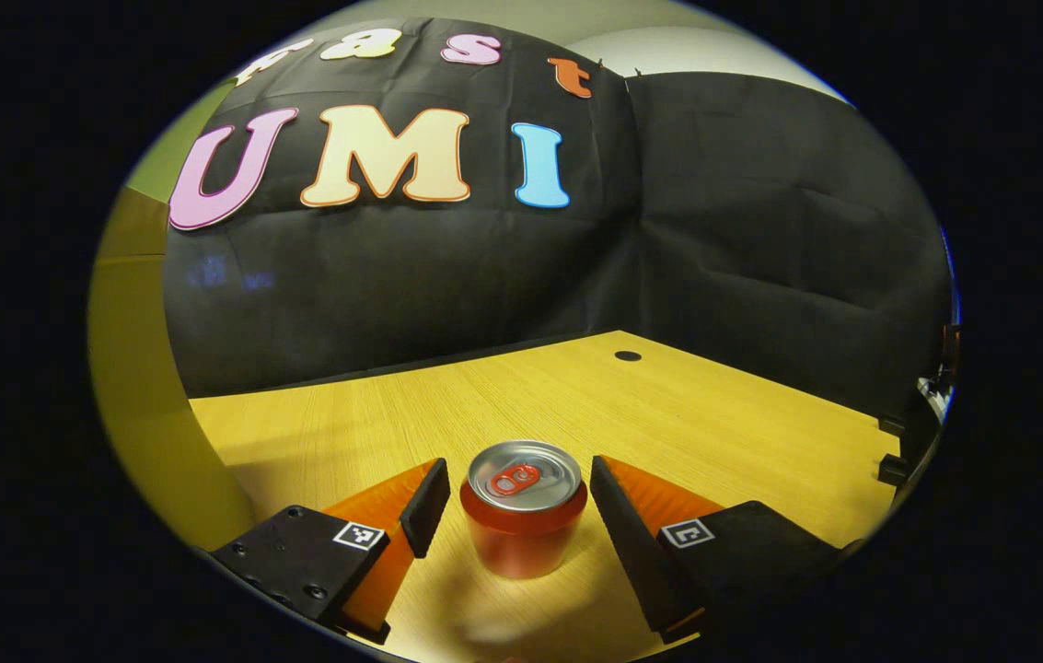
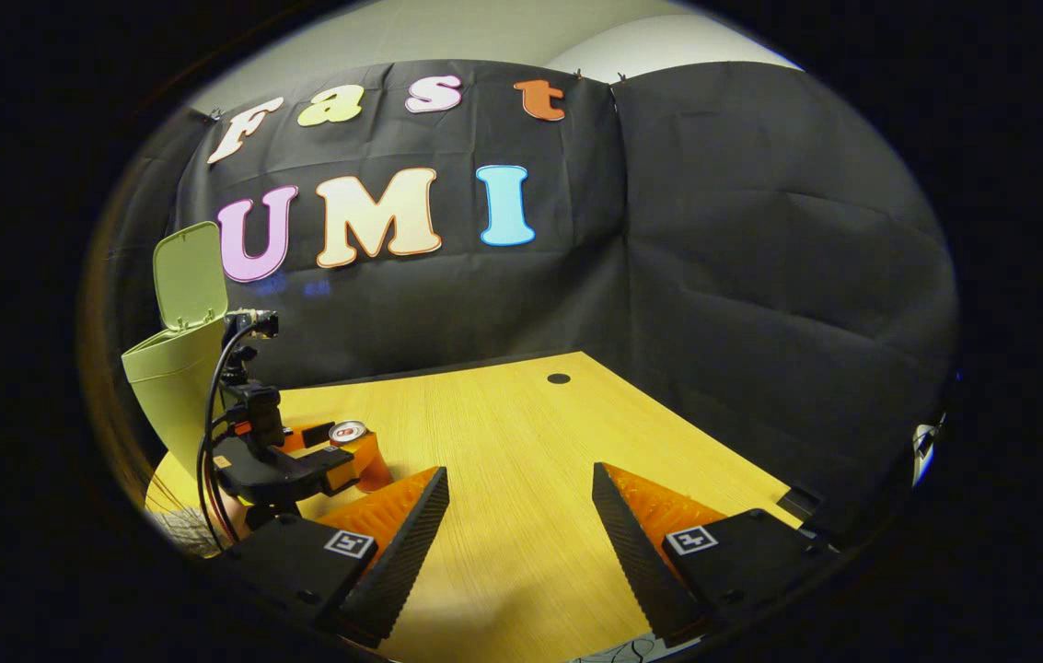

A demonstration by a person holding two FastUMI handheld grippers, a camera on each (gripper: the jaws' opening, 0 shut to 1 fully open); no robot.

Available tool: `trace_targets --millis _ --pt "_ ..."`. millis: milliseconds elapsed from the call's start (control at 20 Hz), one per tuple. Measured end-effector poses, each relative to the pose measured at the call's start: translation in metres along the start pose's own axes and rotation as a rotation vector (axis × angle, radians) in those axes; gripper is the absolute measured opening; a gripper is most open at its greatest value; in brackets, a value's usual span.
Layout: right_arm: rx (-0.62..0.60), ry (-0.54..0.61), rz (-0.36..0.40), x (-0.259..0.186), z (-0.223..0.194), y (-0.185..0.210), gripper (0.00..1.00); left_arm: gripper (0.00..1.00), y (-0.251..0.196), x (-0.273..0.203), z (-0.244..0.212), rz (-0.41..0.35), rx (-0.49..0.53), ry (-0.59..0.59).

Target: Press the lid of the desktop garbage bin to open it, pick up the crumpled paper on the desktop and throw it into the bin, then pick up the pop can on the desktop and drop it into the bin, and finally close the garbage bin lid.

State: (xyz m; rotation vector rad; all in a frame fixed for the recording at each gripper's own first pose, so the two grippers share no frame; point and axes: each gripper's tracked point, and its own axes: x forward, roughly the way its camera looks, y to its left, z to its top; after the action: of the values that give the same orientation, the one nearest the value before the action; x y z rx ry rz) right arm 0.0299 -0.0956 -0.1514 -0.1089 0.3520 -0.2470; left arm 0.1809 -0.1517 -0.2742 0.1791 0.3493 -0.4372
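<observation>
A red pop can with a silver top stands upright on the wooden desk, between the fingers of my left gripper, which is open with a gap on each side of the can. In the right gripper view the same can shows at the left with the left gripper around it. Behind them stands the pale green garbage bin with its lid flipped up. My right gripper hangs open over bare desk, well to the right of the can.
The wooden desk has a small dark cable hole near its back edge. Black cloth walls close off the back and the right side. A yellow-green wall of the bin looms at the left in the left gripper view.
</observation>
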Motion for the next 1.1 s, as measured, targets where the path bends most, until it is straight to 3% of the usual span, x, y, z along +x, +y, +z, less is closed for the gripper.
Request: trace_targets --millis 550,650,700,1100 --pt "0.005 0.009 -0.020 -0.003 -0.007 -0.005 0.99 0.93 -0.004 0.006 -0.023 -0.003 -0.007 0.053" --pt "0.006 0.011 -0.018 -0.002 -0.007 -0.002 0.99 0.88 -0.001 0.008 -0.023 0.006 -0.007 0.048" --pt "0.007 0.012 -0.016 -0.002 -0.008 -0.001 0.99 0.78 -0.002 0.006 -0.021 0.001 -0.009 0.048" --pt "0.002 0.005 0.000 -0.006 -0.001 0.004 0.99 0.78 -0.008 -0.001 -0.002 -0.023 0.028 0.016"
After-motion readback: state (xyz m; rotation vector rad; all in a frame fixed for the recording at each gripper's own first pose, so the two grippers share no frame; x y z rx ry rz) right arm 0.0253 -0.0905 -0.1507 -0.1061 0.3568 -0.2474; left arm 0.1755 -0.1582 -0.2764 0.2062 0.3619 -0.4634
